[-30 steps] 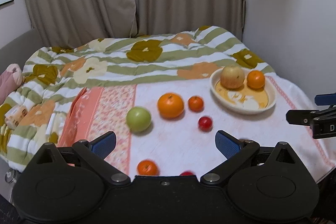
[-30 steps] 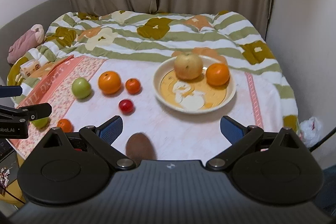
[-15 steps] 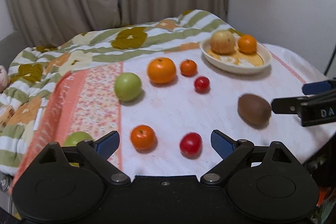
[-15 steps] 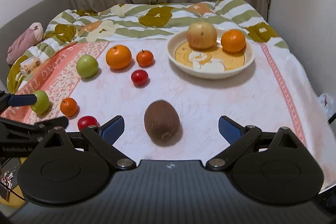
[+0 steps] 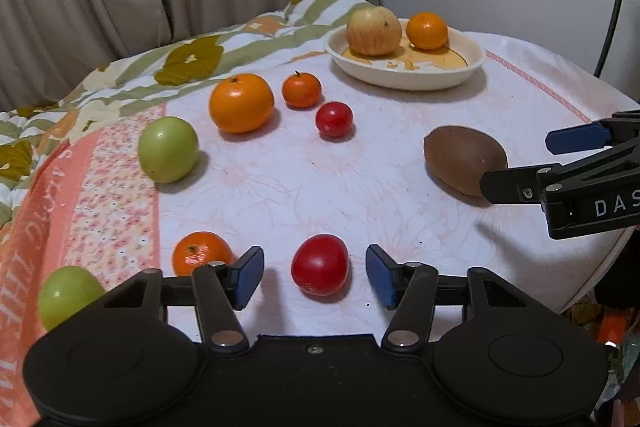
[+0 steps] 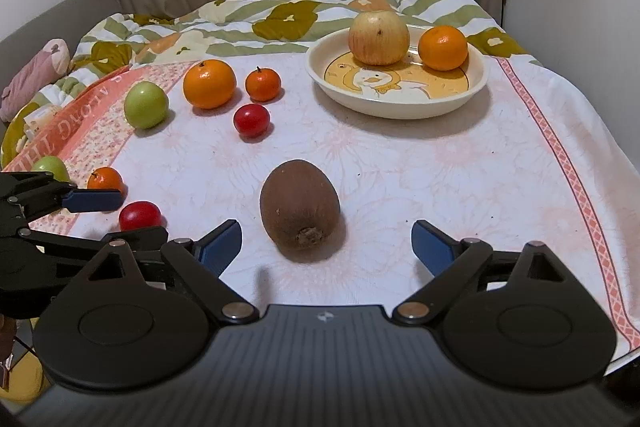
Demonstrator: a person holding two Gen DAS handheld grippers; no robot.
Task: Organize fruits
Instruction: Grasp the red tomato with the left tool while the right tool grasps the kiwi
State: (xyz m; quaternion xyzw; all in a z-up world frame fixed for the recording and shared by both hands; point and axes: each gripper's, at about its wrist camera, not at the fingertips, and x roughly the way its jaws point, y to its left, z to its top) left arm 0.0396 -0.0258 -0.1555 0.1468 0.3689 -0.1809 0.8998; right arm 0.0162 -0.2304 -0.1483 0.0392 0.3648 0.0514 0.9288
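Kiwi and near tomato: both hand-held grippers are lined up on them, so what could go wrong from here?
1. The kiwi lies loose on soft cloth, stem end toward the open right hand-held gripper; an off-center close may roll it away.
2. The left hand-held gripper brackets the tomato, but a small orange sits just beside its left finger and could get nudged.
3. The bowl already holds an apple and an orange; a dropped fruit might knock them.

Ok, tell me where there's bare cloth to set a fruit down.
Free: the stretch between the kiwi and the bowl, and the right side out to the pink border stripe. The bowl's front half is bare too. Crowded: the left, round the big orange, green apple and tomatoes.
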